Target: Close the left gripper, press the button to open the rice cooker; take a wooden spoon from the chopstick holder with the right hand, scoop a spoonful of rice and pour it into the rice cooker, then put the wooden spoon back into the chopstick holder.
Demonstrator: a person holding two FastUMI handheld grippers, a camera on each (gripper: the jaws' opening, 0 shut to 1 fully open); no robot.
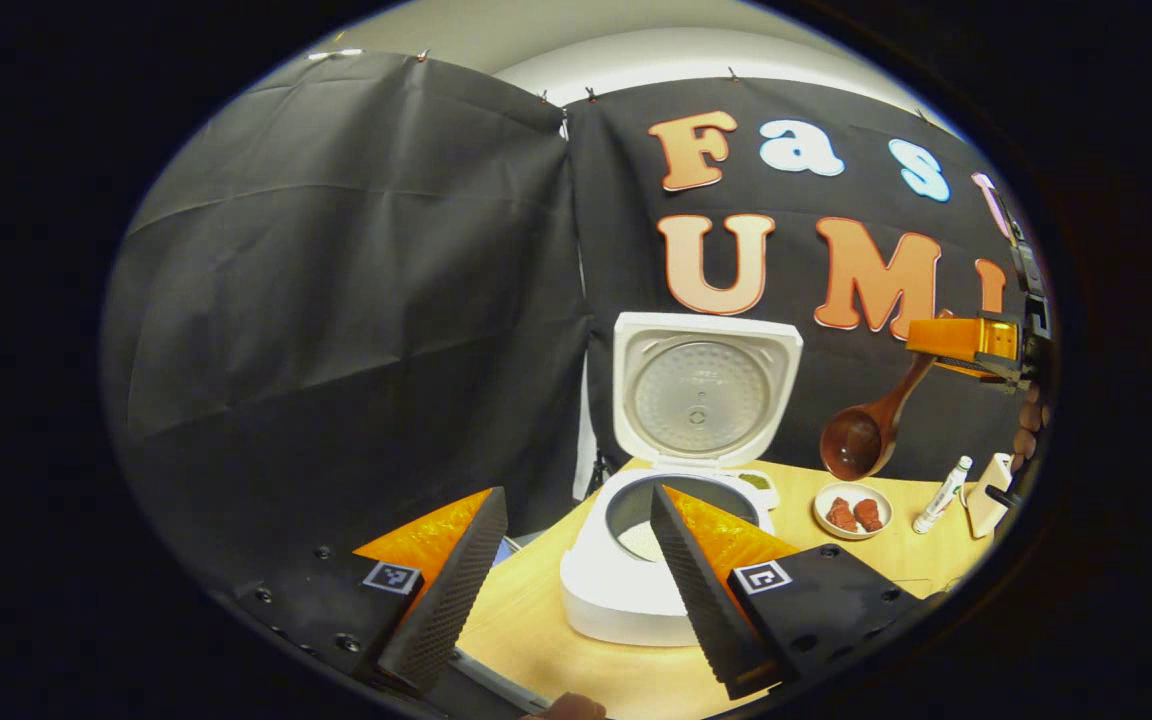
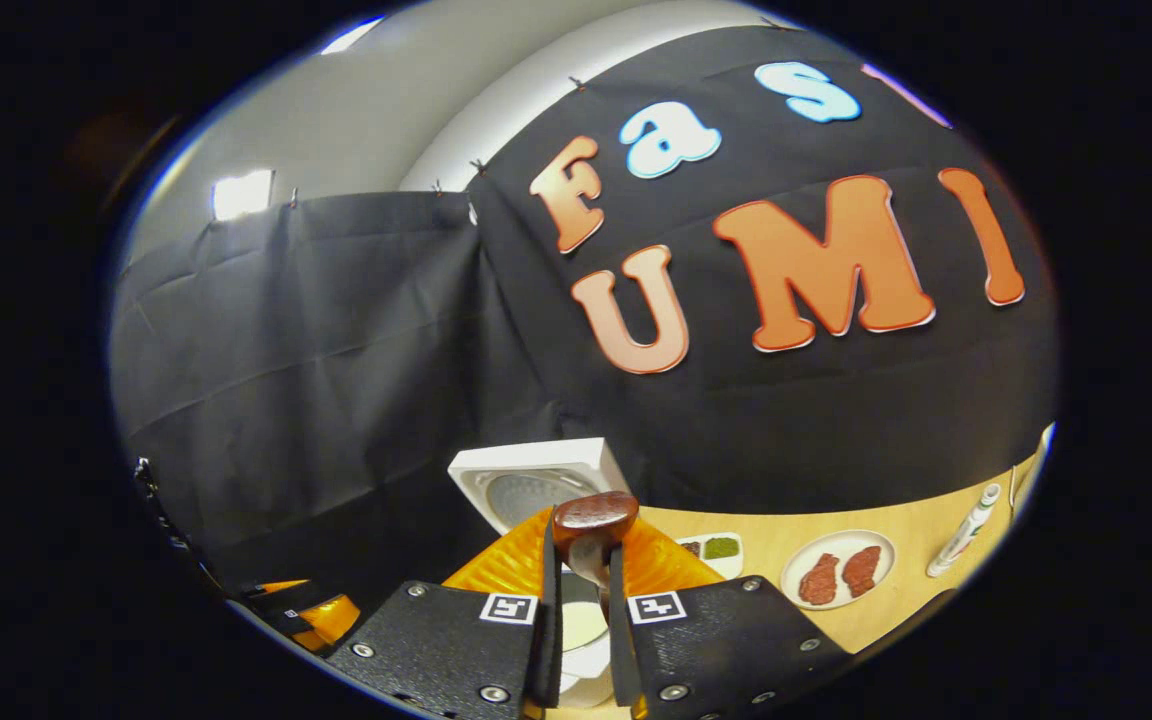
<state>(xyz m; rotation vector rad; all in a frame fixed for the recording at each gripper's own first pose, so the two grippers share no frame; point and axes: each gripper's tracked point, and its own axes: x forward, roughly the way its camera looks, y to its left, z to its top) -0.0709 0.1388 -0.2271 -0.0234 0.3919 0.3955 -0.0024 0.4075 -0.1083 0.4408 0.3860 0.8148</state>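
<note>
Holding the wooden spoon (image 2: 593,522) pinched, the right gripper (image 2: 584,600) should keep its bowl level over the open rice cooker (image 1: 636,560); left gripper (image 1: 566,570) fingers are spread.

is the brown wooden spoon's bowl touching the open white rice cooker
Apart. In the left gripper view the brown wooden spoon hangs from the right gripper, its bowl in the air beside the white rice cooker's raised lid, dark cloth showing between them.

The white rice cooker (image 1: 636,580) sat at lower centre, lid (image 1: 704,388) upright and open. The dark wooden spoon (image 1: 861,430) hung tilted at right, bowl down.
</note>
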